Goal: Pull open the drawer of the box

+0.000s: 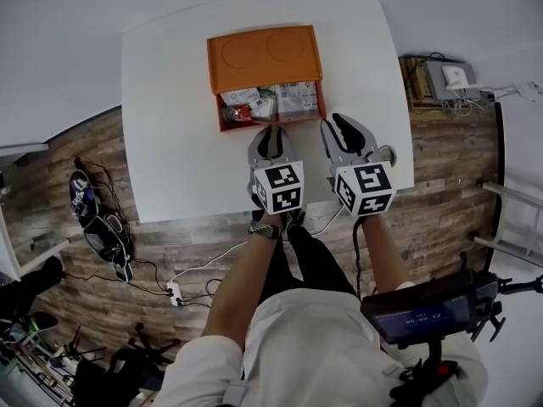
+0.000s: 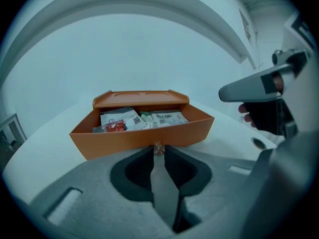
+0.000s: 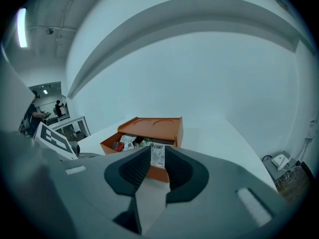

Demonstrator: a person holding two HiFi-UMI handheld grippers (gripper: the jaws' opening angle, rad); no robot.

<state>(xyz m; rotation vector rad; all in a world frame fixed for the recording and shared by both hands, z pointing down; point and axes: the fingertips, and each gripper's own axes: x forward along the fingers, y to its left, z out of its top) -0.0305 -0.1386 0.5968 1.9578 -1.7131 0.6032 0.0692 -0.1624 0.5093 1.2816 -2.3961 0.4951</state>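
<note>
Orange drawer standing out toward us, left gripper on its knob

Nearest us, our left gripper has its jaws closed together on the small knob at the middle of the drawer's front wall. That is the only purchase for pulling, so we judge the hold is there to draw it our way. Our right gripper hovers off the drawer's right corner, jaws a narrow gap apart with nothing between them, probably free to steady the box. Beyond, the drawer lies well out of the box on the white table, with packets showing inside. We judge the pull largely done.
</note>
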